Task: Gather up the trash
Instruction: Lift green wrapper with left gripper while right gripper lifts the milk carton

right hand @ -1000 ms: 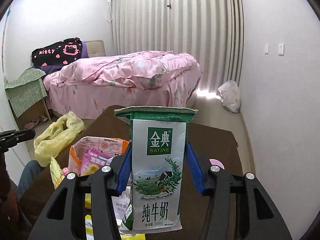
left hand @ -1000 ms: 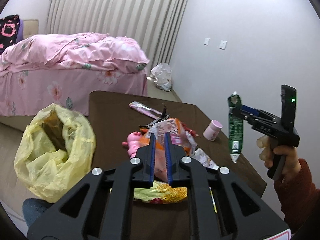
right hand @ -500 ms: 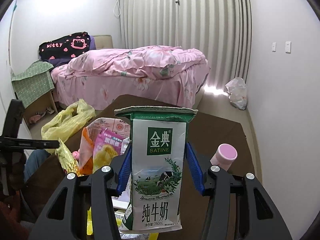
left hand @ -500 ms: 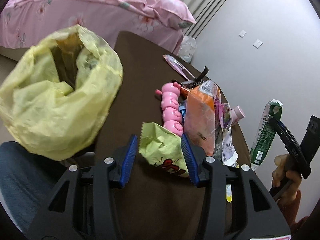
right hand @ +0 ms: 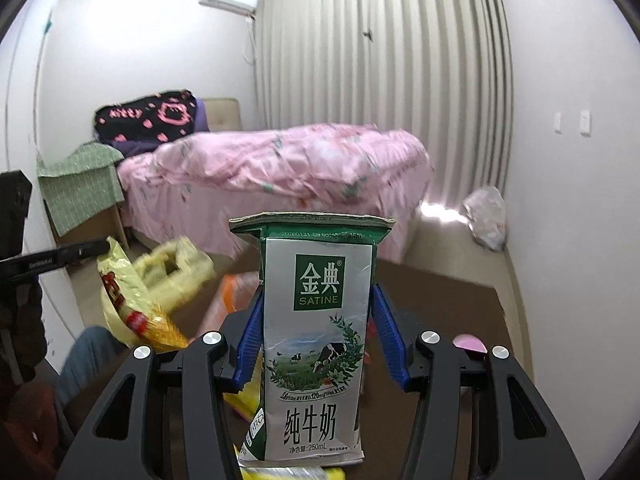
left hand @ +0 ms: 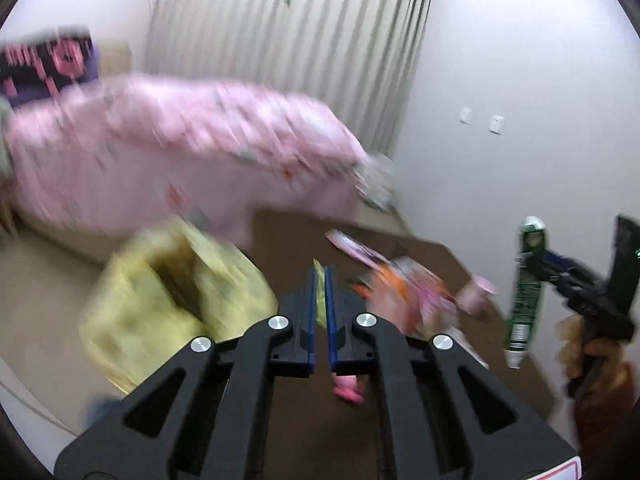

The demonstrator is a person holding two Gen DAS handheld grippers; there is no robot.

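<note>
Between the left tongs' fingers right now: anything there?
Yes. A yellow snack wrapper is pinched in the left tongs, a thin edge in the left wrist view, hanging clear in the right wrist view.

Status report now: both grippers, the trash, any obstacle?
Left gripper just closed, shut on yellow snack wrapper. Right gripper shut on milk carton. Yellow trash bag open, nothing in the way.
</note>
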